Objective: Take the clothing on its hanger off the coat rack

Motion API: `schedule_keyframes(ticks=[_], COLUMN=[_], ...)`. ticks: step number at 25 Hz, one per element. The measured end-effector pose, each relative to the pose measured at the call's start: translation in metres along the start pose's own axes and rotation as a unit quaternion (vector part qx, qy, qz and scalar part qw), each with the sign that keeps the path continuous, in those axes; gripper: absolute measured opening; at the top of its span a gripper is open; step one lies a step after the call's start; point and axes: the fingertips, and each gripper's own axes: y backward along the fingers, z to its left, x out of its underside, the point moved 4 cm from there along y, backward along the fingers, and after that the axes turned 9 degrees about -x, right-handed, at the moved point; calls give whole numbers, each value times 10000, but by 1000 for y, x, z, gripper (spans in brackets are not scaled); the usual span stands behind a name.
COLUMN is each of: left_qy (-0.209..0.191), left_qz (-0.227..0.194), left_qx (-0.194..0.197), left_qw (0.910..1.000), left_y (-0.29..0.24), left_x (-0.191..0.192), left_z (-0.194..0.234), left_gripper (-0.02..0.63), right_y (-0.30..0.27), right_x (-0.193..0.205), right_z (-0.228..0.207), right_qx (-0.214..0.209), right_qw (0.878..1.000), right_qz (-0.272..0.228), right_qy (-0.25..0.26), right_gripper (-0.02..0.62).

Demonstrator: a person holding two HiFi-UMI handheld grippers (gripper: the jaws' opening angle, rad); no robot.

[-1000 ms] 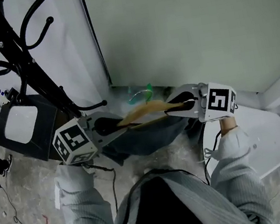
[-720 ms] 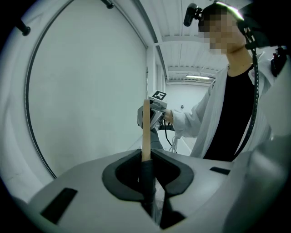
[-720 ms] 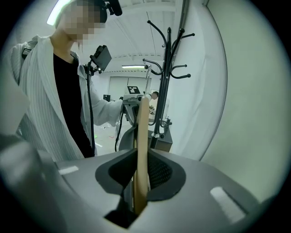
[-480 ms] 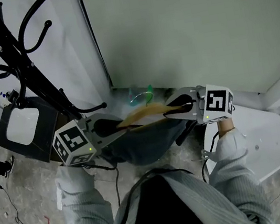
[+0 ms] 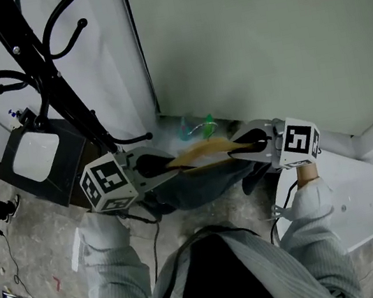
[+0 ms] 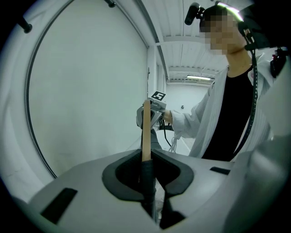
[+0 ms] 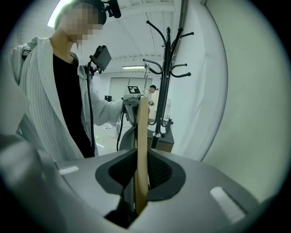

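Observation:
A wooden hanger (image 5: 201, 152) with a green hook (image 5: 202, 128) is held level between my two grippers, off the black coat rack (image 5: 44, 83). Dark clothing (image 5: 193, 187) hangs from it. My left gripper (image 5: 164, 165) is shut on the hanger's left end, where dark cloth wraps the wood (image 6: 146, 175). My right gripper (image 5: 237, 147) is shut on the right end, with the bare wood (image 7: 141, 150) pinched between its pads. In the left gripper view the hanger (image 6: 146, 129) runs straight out to the right gripper (image 6: 153, 108). The rack (image 7: 166, 68) stands behind the left gripper (image 7: 132, 98) in the right gripper view.
A black box with a white panel (image 5: 32, 158) sits at the rack's foot. A white round seat (image 5: 354, 198) stands at my right. A pale green wall (image 5: 259, 33) and a white curtain (image 5: 112, 65) close off the front. Cables (image 5: 12, 269) lie on the floor.
The head view has shifted slightly. Both grippers keep hold of the hanger's ends; the right one sits a little lower than before.

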Motion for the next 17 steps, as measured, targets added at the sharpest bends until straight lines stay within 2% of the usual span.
schedule_keyframes(ticks=[17], left_qy=[18], left_qz=[50], left_qx=[162], left_qw=[9999], left_y=[5], left_x=[4], left_z=[-4], left_gripper=[64], right_y=[-5], right_x=[-4], right_z=[6], right_qx=[-9], right_qw=[9999], right_qz=[39], right_qy=[-96], right_gripper=[55])
